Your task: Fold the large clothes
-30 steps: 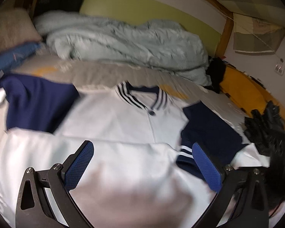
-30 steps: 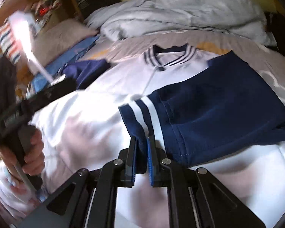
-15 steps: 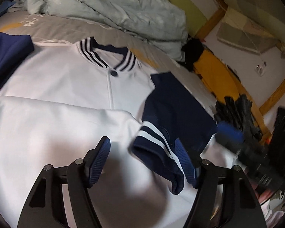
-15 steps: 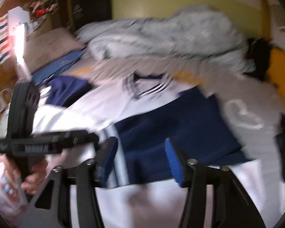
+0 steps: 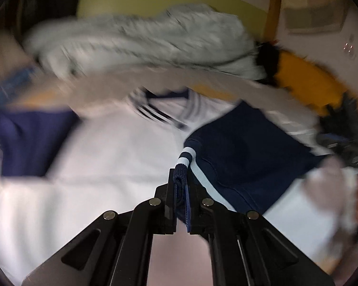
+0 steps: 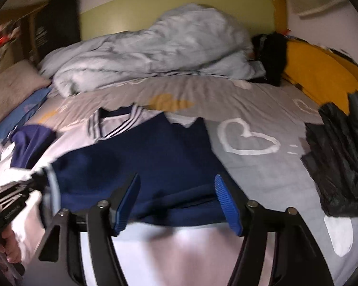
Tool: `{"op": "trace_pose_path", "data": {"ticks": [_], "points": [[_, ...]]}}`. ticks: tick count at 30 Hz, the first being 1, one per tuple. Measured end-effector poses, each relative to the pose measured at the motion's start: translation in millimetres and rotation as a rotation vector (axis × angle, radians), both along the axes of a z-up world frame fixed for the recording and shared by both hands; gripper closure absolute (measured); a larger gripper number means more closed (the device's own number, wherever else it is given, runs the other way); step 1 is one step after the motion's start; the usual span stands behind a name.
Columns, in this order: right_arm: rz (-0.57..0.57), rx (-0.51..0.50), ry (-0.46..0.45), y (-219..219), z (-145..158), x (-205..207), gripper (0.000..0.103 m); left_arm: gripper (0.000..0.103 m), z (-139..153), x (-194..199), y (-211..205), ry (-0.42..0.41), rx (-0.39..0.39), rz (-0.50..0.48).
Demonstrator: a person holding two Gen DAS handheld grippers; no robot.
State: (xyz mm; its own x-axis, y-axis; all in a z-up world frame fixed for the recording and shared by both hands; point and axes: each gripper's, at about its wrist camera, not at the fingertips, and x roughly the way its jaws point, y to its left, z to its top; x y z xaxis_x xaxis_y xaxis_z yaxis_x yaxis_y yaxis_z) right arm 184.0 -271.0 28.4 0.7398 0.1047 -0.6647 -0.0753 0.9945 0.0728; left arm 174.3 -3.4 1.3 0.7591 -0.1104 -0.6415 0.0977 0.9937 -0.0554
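Clamping the navy ribbed cuff with white stripes [image 5: 181, 166], the left tool [image 5: 180, 190] is pinching the doubled knit edge tightly between its blue pads, while the right tool [image 6: 176, 202] is hovering with its jaws wide apart above the navy-blue sleeve [image 6: 140, 166], gripping nothing. The sleeve belongs to the white baseball-style jacket with a striped collar [image 5: 112, 171], which is lying front-up and spread flat on the grey bed sheet printed with white hearts [image 6: 262, 166]; the other navy sleeve [image 5: 31, 140] is resting at the far left. A crumpled pale grey duvet [image 6: 155, 54] is heaped near the headboard, a mustard-yellow cloth [image 6: 322, 76] and a dark puffy garment [image 6: 343, 157] are lying well apart to the right.

To fold the sleeve well, the left tool is best drawing the cuff straight across the white chest, keeping the fabric low and taut so no crease forms. The free right tool could be pressing the shoulder seam as a hinge. The motion blur argues for a slower pull.
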Motion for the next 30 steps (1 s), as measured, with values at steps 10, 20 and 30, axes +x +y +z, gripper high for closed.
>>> {"op": "trace_pose_path", "data": {"ticks": [10, 20, 30], "points": [[-0.073, 0.029, 0.047, -20.0, -8.3, 15.0, 0.035, 0.098, 28.9, 98.2, 78.3, -0.006, 0.453, 0.356], [-0.116, 0.035, 0.089, -30.9, -16.3, 24.5, 0.032, 0.098, -11.8, 153.1, 98.3, 0.112, 0.54, 0.423], [-0.108, 0.025, 0.042, -29.5, -8.9, 19.2, 0.028, 0.059, 15.0, 102.7, 98.7, 0.002, 0.315, 0.328]]}}
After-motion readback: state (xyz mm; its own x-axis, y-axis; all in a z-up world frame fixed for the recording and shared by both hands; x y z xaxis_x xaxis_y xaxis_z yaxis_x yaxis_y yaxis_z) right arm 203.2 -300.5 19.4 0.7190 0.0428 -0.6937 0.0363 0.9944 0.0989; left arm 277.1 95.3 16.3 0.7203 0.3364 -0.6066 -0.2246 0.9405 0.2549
